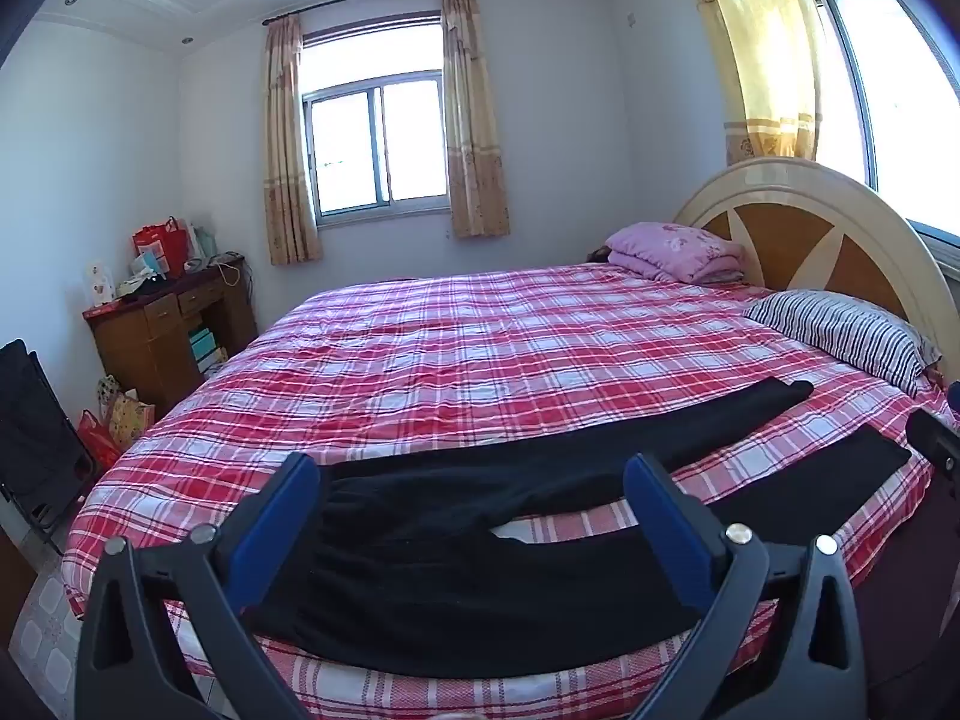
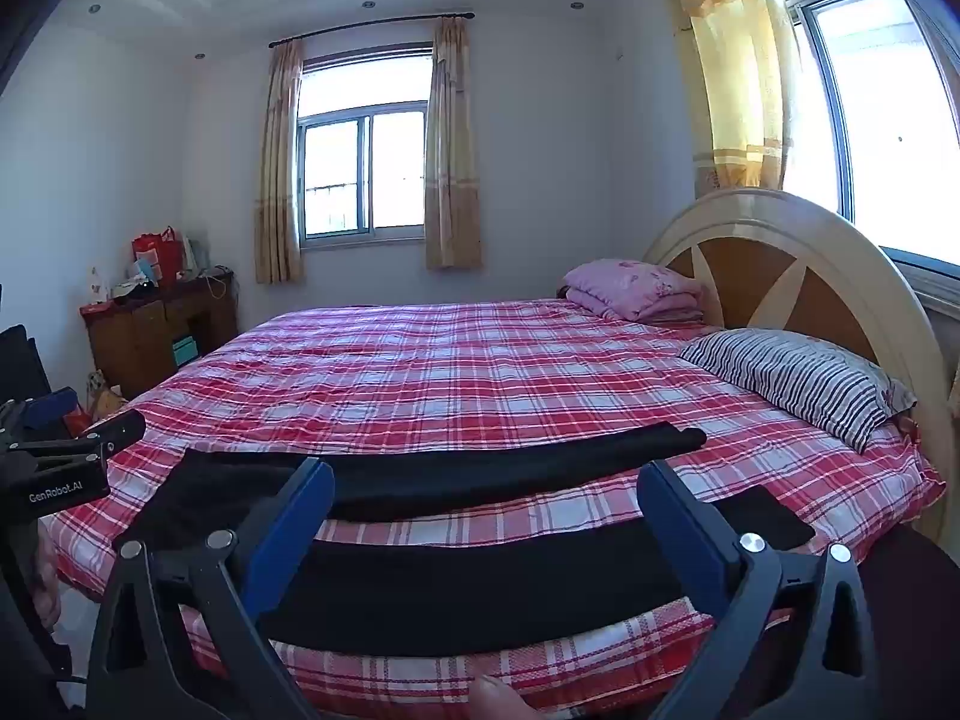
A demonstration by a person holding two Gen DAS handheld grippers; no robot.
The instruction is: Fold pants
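Black pants [image 1: 480, 564] lie spread flat along the near edge of the bed [image 1: 480, 348], on its red plaid cover, waist toward the left and both legs stretched apart toward the right, a strip of plaid showing between them. The left gripper [image 1: 471, 516] hovers over the waist and seat end, its blue-padded jaws spread wide and released, with nothing clasped between them. The right gripper [image 2: 486, 525] hangs over the nearer leg, jaws likewise wide apart and grasping nothing; in its view the far leg [image 2: 510, 462] runs across behind the pads. The left gripper also shows at the left edge of the right wrist view. A striped pillow [image 1: 840, 330] rests near the arched headboard [image 1: 810, 204], with a folded pink quilt [image 1: 678, 249] farther back. A wooden desk [image 1: 168, 330] stands in the left corner.
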